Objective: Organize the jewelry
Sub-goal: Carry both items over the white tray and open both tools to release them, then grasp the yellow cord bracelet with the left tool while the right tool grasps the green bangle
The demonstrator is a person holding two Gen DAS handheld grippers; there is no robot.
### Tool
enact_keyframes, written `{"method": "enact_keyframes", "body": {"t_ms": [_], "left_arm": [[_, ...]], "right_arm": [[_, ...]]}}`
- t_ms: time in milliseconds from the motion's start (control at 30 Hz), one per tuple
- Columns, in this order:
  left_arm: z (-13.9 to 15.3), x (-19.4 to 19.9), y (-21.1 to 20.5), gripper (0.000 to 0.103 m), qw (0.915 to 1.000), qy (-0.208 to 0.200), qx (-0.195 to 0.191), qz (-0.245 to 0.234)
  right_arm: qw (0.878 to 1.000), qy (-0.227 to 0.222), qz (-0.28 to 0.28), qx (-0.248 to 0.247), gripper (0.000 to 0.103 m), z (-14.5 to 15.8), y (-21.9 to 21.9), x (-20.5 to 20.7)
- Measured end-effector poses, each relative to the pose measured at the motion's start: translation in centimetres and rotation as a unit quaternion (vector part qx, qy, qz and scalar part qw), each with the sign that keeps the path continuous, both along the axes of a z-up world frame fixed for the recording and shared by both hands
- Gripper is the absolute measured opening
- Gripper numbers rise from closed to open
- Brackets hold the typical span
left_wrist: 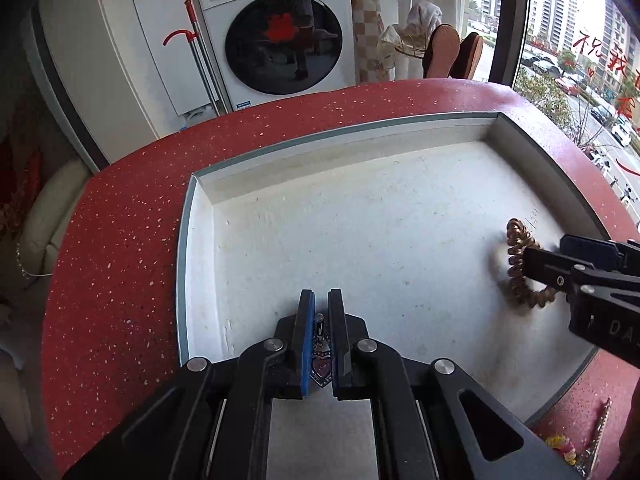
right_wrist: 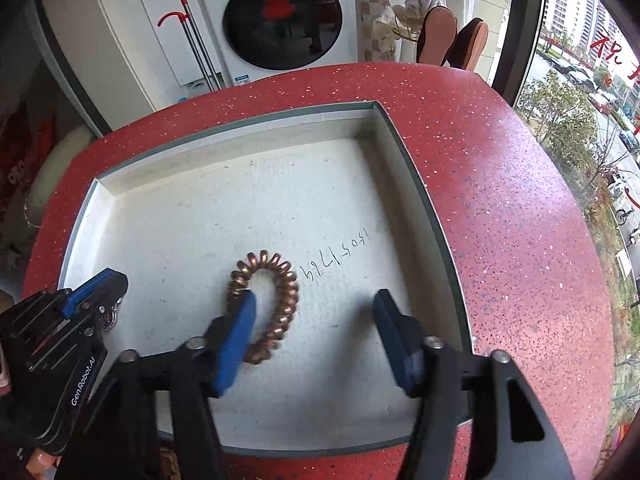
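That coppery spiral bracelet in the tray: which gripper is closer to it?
Right. The right gripper hangs open directly over the spiral bracelet, while the left gripper sits further left across the tray, shut on a pendant.

Copper coil bracelet (right_wrist: 266, 306) on white tray (right_wrist: 168, 216), right tongs (right_wrist: 314, 312) spread wide around it.
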State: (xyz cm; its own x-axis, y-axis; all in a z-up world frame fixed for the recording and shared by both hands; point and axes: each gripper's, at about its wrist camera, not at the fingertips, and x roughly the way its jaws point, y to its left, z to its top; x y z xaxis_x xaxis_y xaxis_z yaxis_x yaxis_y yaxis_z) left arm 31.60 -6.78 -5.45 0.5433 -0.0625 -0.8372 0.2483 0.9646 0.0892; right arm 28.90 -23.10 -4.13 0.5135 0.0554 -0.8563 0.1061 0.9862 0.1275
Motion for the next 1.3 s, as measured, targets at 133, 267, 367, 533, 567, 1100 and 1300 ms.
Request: {"method": "enact_keyframes", "body": {"t_ms": [133, 267, 367, 533, 567, 1100, 1300], "left_arm": [[0.8, -0.1, 0.9, 0.024, 0.9994, 0.002, -0.032, 0.015], [1.6, -0.2, 1.3, 0.024, 0.9992, -0.017, -0.032, 0.015], [2.0, -0.8, 2.1, 0.024, 0.9987, -0.017, -0.044, 0.020], [3.6, -2.0, 2.6, 0.024, 0.9975, -0.037, -0.057, 0.019], [3.8, -2.4, 2.7, 0.024, 0.9973, -0.041, -0.059, 0.017], [5.3, -8.3, 5.9, 0.103, 0.9939, -0.086, -0.065, 0.025], [3.1, -12.7, 7.7, 0.103, 0.9946, -0.036, -0.094, 0.027]], "right_arm": [[0.999, -0.017, -0.007, 0.042, 0.069, 1.4, -1.0, -1.0], [0.998, -0.031, -0.011, 0.057, 0.073, 2.8, -1.6, -2.1], [0.997, -0.035, -0.015, 0.067, 0.078, 3.5, -2.0, -2.9], [0.995, -0.034, -0.014, 0.088, 0.079, 4.0, -2.1, -4.6], [0.995, -0.035, -0.014, 0.088, 0.080, 4.1, -2.1, -5.0], [0.989, -0.096, 0.012, 0.115, 0.103, 6.9, -1.3, -12.5], [0.990, -0.103, -0.023, 0.099, 0.103, 6.7, -1.5, -17.6]]}}
